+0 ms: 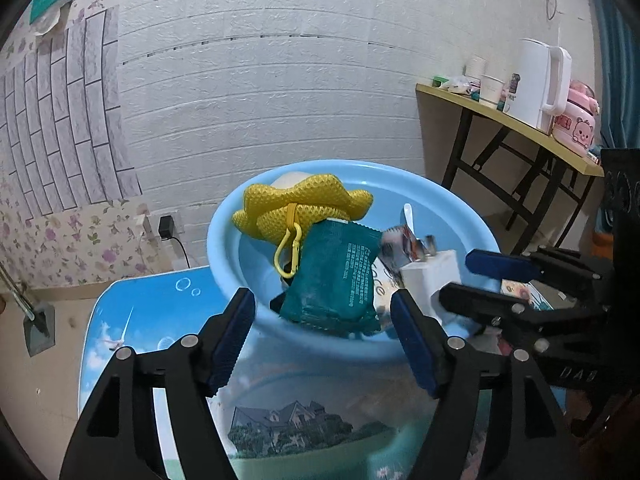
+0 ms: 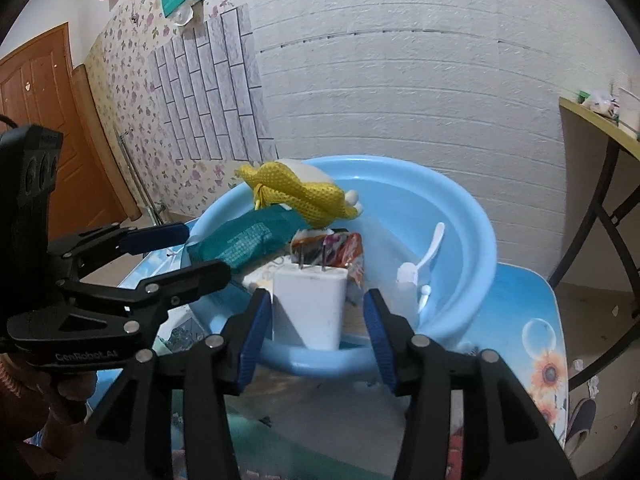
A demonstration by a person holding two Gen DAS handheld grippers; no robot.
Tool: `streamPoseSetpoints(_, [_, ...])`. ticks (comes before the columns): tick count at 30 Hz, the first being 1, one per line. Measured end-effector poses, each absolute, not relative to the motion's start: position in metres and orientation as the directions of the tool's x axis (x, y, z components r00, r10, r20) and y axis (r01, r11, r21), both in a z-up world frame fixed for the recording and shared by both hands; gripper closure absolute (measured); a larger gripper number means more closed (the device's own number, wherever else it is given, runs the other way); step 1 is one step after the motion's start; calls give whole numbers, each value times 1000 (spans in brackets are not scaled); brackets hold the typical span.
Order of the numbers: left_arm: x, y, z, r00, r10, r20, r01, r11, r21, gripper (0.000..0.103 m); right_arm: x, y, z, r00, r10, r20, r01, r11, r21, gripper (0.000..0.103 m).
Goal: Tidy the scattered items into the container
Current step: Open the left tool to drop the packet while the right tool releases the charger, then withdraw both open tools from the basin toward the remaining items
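Note:
A light blue basin (image 1: 224, 240) (image 2: 472, 216) stands on a picture-printed table. In it lie a yellow mesh pouch (image 1: 300, 204) (image 2: 304, 192), a teal packet (image 1: 340, 280) (image 2: 244, 240), a red snack wrapper (image 2: 344, 250), a white spoon (image 2: 432, 240) and a white charger plug (image 1: 428, 276) (image 2: 310, 308). My left gripper (image 1: 324, 340) is open, its jaws either side of the teal packet at the basin's near rim. My right gripper (image 2: 316, 332) is open around the charger, over the near rim; whether the pads touch it I cannot tell.
The table top (image 1: 168, 292) (image 2: 532, 312) carries the basin. A yellow side table (image 1: 500, 116) at the right holds a white kettle (image 1: 536, 80), cups and a pink pot. A white brick-pattern wall is behind. A door (image 2: 40, 128) is far left.

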State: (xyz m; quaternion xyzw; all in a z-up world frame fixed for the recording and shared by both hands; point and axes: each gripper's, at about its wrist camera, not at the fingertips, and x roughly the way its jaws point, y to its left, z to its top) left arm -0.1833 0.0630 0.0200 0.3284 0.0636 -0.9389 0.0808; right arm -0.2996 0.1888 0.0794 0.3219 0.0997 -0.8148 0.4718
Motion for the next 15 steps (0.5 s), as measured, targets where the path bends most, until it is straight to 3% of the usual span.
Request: streamPoseSetpoints(15, [-143, 59, 6, -748, -146, -647, 259, -962, -83, 30, -298, 232, 75, -394, -673, -626, 779, -606, 161, 55])
